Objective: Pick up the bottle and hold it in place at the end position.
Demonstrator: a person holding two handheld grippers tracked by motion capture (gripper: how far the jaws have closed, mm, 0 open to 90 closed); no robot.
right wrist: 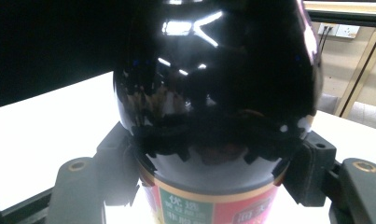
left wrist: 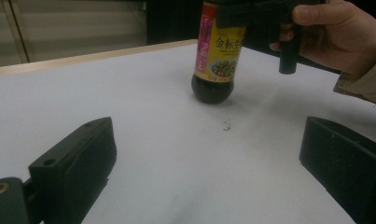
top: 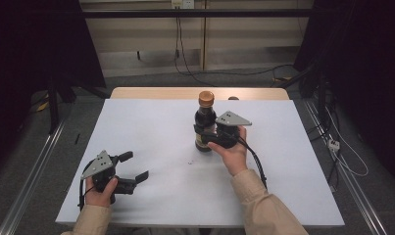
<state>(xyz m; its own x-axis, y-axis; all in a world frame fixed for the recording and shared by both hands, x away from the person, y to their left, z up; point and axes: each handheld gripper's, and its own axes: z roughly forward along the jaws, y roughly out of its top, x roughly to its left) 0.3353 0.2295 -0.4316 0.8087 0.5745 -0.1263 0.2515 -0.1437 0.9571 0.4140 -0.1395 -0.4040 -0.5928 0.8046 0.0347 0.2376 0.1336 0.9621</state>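
High view: right tool [top: 210,138] squeezes the dark bottle [top: 204,122] standing mid counter [top: 151,127]; left tool [top: 134,166] rests wide apart. Smooth glass might slip and tip if grip loosens

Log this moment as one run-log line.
right gripper: shut on sauce bottle | bottle: upright on table | left gripper: open, idle near front-left

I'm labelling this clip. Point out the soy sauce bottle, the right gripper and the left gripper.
soy sauce bottle [top: 205,113], high view, dark shoulder below the cap.
right gripper [top: 208,136], high view, between its fingertips at the bottle.
left gripper [top: 135,166], high view, midway between its fingertips.
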